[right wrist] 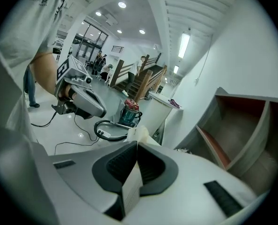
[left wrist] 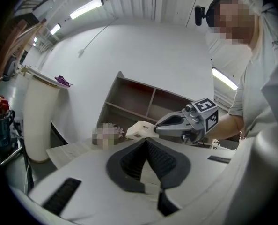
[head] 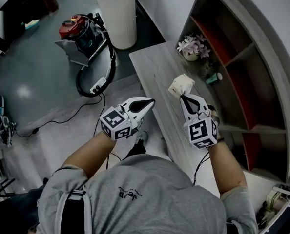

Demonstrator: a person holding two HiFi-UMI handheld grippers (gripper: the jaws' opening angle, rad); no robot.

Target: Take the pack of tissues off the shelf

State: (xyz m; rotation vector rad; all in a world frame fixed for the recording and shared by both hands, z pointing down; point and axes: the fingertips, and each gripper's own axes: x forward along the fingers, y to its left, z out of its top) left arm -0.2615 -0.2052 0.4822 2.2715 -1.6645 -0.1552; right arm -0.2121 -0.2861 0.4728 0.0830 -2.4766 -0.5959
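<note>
The pack of tissues (head: 180, 85) is a small pale packet held in the air above the grey wooden table (head: 157, 67), in front of the shelf (head: 242, 52). My right gripper (head: 182, 95) is shut on its near end. From the right gripper view the pack (right wrist: 131, 184) shows edge-on, pinched between the dark pads, with the right gripper (right wrist: 136, 144) shut round it. In the left gripper view the pack (left wrist: 138, 129) sticks out of the right gripper (left wrist: 158, 127). My left gripper (head: 150, 101) hovers off the table's left edge, jaws together and empty; its tips (left wrist: 146, 141) meet.
A pot of pale flowers (head: 193, 47) and a small teal bottle (head: 214, 77) stand on the table by the shelf. On the floor to the left sit a red vacuum cleaner (head: 81, 30) with its hose and a white round column (head: 118, 13).
</note>
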